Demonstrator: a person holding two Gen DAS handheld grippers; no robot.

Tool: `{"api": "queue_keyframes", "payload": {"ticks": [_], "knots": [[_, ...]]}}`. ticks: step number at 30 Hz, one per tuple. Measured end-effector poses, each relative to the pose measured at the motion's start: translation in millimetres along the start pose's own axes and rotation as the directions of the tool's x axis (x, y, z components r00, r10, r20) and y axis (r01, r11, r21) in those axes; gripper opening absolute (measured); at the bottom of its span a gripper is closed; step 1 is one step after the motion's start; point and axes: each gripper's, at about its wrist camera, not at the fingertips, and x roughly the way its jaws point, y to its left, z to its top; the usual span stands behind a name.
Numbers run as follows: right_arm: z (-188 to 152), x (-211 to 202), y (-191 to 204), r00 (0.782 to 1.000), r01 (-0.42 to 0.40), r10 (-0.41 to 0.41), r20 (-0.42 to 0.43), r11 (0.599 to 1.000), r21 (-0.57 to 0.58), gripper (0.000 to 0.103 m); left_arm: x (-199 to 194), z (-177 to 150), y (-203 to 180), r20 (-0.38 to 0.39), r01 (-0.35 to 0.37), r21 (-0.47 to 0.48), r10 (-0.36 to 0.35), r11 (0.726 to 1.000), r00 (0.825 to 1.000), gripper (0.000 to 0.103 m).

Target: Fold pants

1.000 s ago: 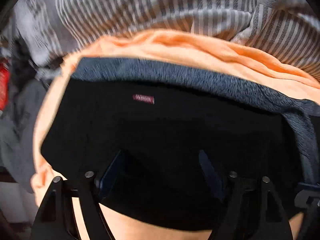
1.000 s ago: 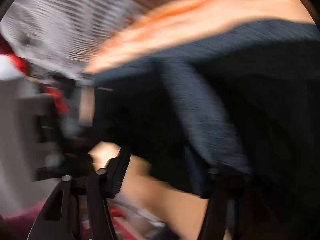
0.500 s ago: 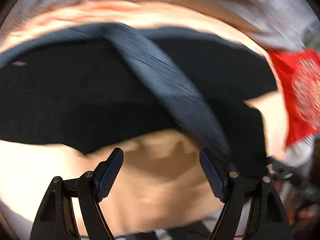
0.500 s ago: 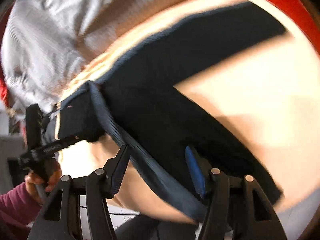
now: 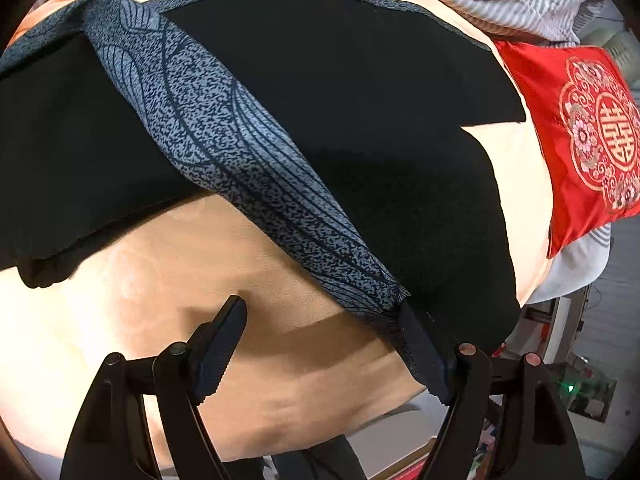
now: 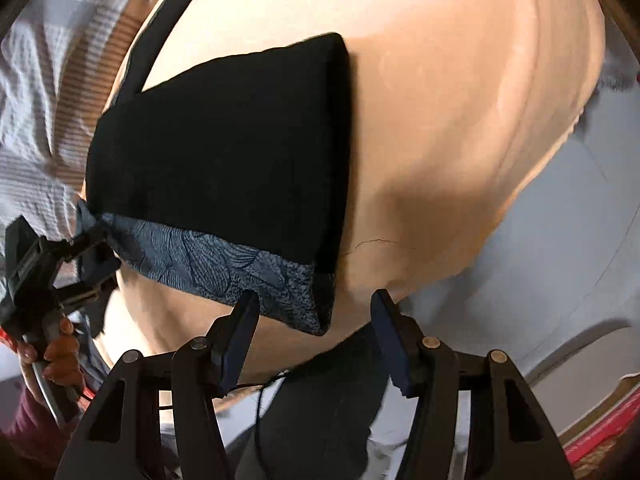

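**Pants folded on peach sheet; both tongs agape**

Left tongs [image 5: 322, 320] spread wide, right pad touching the patterned waistband [image 5: 240, 152]. Black pants [image 6: 224, 152] lie folded on the peach sheet [image 6: 460, 100]. Right tongs [image 6: 314, 312] spread wide, gripping nothing.

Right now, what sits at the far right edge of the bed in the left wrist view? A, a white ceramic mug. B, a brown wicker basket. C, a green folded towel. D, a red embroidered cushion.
D: a red embroidered cushion lies beside the black pants with a blue patterned waistband.
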Motion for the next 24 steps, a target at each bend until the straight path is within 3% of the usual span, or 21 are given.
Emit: {"api": "queue_keyframes", "payload": {"ticks": [4,6,8,9,10,11,12,13,18,24], "knots": [[0,-8,-1,0.995,-0.094,0.095,0.043,0.995,-0.012,0.062,0,-1,0,0.0,0.005,0.016,-0.005,1.0,1.0,0.08],[-3,-12,-8,0.994,-0.101,0.102,0.034,0.995,-0.026,0.059,3,-2,2,-0.004,0.01,0.011,-0.01,1.0,1.0,0.08],[-3,-6,-4,0.994,-0.109,0.109,0.003,0.994,-0.02,0.033,5,-3,-2,0.012,0.005,0.019,-0.006,1.0,1.0,0.082],[-3,-4,-6,0.991,-0.129,0.13,-0.025,0.992,0.002,0.008,5,-3,-5,0.021,0.005,0.031,-0.005,0.999,1.0,0.082],[-2,-4,-9,0.99,-0.136,0.137,-0.033,0.991,0.015,0.004,4,-3,-9,0.029,0.007,0.053,-0.009,0.999,1.0,0.07],[-2,-4,-9,0.987,-0.156,0.157,-0.039,0.988,0.019,0.004,4,-3,-14,0.031,0.014,0.073,-0.017,0.997,0.999,0.056],[-1,-4,-4,0.981,-0.189,0.19,-0.05,0.982,0.022,0.003,5,-2,-17,0.022,0.023,0.082,-0.025,0.996,0.999,0.026],[1,-9,0,0.973,-0.223,0.224,-0.059,0.975,0.018,0.003,7,0,-20,0.002,0.032,0.086,-0.032,0.996,0.999,0.024],[33,-42,33,0.94,-0.334,0.328,-0.096,0.941,-0.061,0.003,-15,10,-39,0.062,0.06,0.063,-0.064,0.996,0.996,0.021],[110,-89,81,0.912,-0.409,0.403,-0.07,0.896,-0.173,0.003,-57,52,-68,0.157,0.089,0.025,-0.091,0.996,0.983,0.021]]}}
